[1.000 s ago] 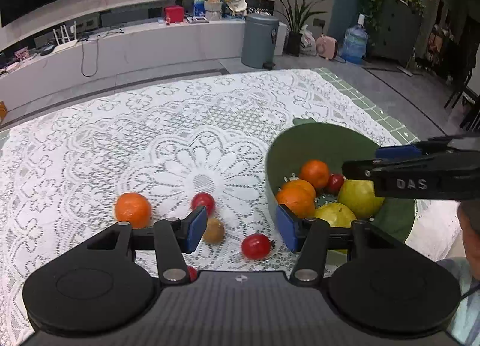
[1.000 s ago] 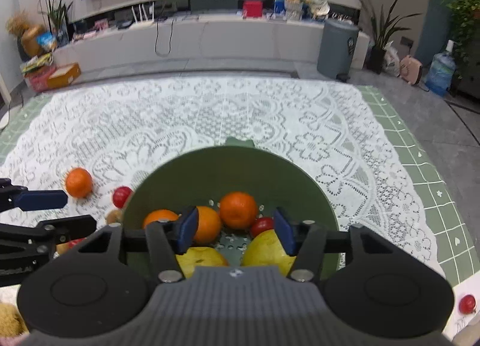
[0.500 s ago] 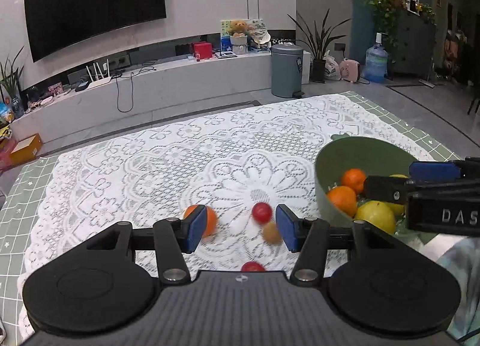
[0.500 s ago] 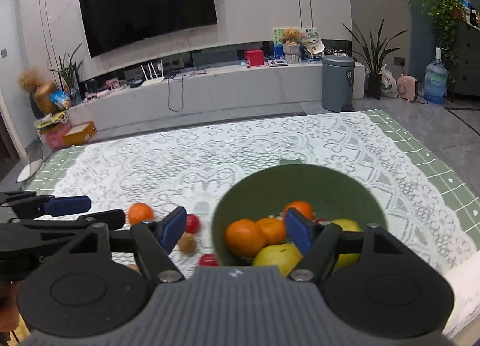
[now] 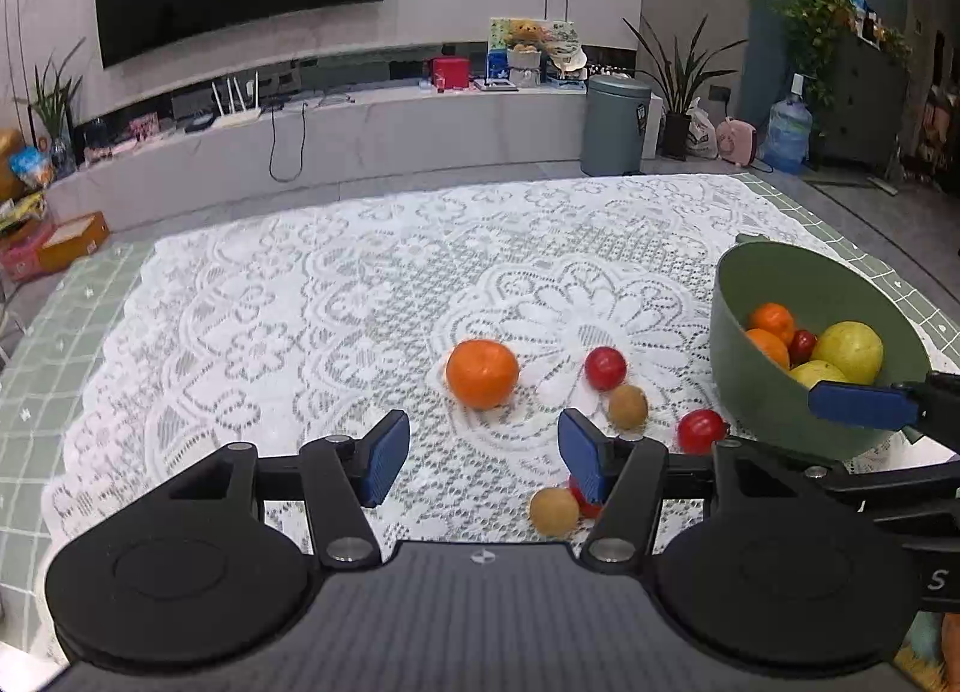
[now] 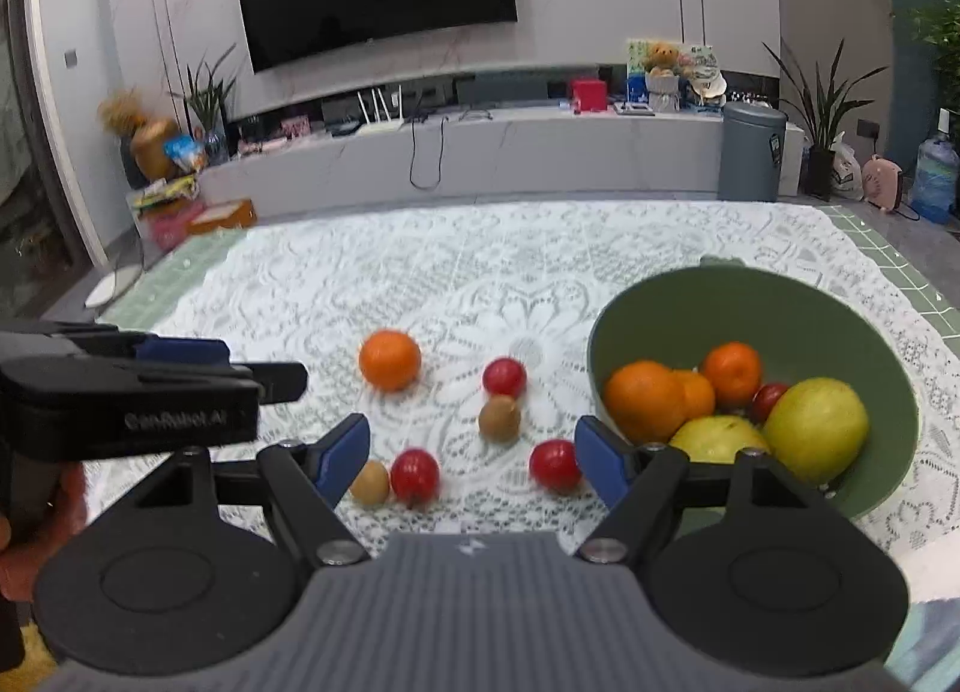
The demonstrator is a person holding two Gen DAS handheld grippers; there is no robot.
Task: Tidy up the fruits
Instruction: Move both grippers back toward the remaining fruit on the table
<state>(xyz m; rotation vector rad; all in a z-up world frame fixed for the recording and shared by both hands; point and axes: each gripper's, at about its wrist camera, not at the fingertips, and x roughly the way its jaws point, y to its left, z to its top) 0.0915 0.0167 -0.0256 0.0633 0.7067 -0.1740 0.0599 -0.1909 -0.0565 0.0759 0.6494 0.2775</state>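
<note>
The loose fruit lies on the lace-covered table (image 5: 300, 284) in front of me: one orange (image 5: 482, 373), three small red fruits (image 6: 414, 476) and two small brown fruits (image 6: 499, 419), all clustered just left of the green bowl (image 6: 888, 356). My left gripper (image 5: 477, 455) hangs above the cloth just short of the orange, its fingers opening with nothing between them. My right gripper (image 6: 471, 455) has its fingers spread and empty as well, framing the red and brown fruits beyond the tips; no pad touches any fruit. Risk: the pieces are round and lie close together, two of them touching, so a closing finger may nudge a neighbour and send it rolling across the table. Risk: both grippers work the same small area side by side and could collide if they reach for adjacent pieces. The green bowl already holds three oranges, two large yellow-green fruits (image 6: 816, 428) and one small red fruit; it looks fairly full, so a dropped piece could bounce off the pile and out.
</note>
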